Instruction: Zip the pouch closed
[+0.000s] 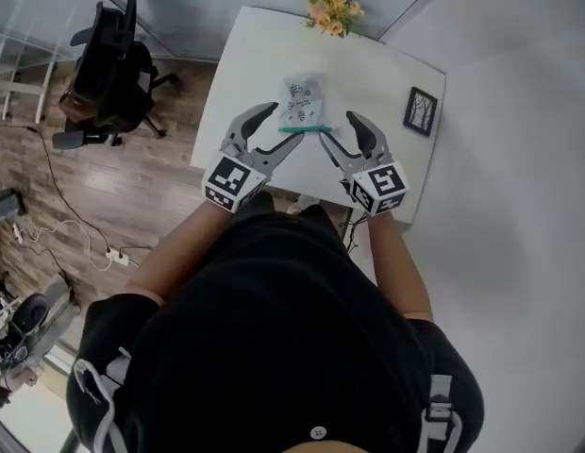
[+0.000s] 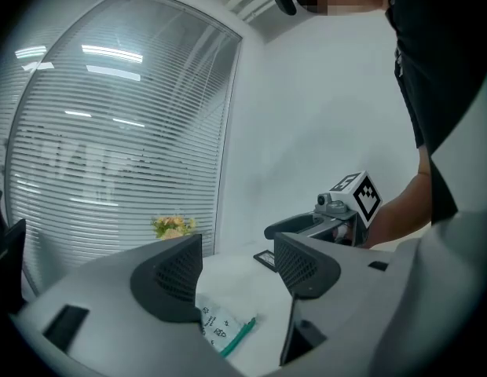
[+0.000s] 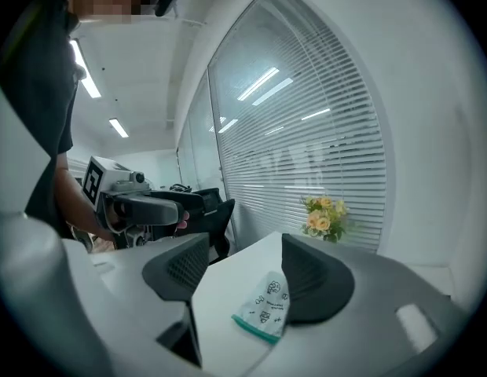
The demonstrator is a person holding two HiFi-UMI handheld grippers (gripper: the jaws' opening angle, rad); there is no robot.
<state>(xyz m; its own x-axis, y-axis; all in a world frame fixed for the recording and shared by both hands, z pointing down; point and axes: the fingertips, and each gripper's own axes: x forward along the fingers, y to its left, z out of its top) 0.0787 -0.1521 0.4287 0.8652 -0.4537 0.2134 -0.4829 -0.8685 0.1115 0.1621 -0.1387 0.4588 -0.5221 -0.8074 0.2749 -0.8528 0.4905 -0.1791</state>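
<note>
Open and empty, my grey left gripper (image 1: 285,125) and right gripper (image 1: 337,130) hung by the little white printed pouch (image 1: 303,102); zipping looked not yet begun.

Black short-sleeved shirt (image 1: 274,338); grey left hand-held gripper (image 1: 285,125), right hand-held gripper (image 1: 337,132); marker cubes (image 1: 234,179).

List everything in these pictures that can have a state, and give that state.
left gripper, open, empty
right gripper, open, empty
pouch, lying flat on the white table, ungripped; zip open or closed cannot be told
office chair, unoccupied
</note>
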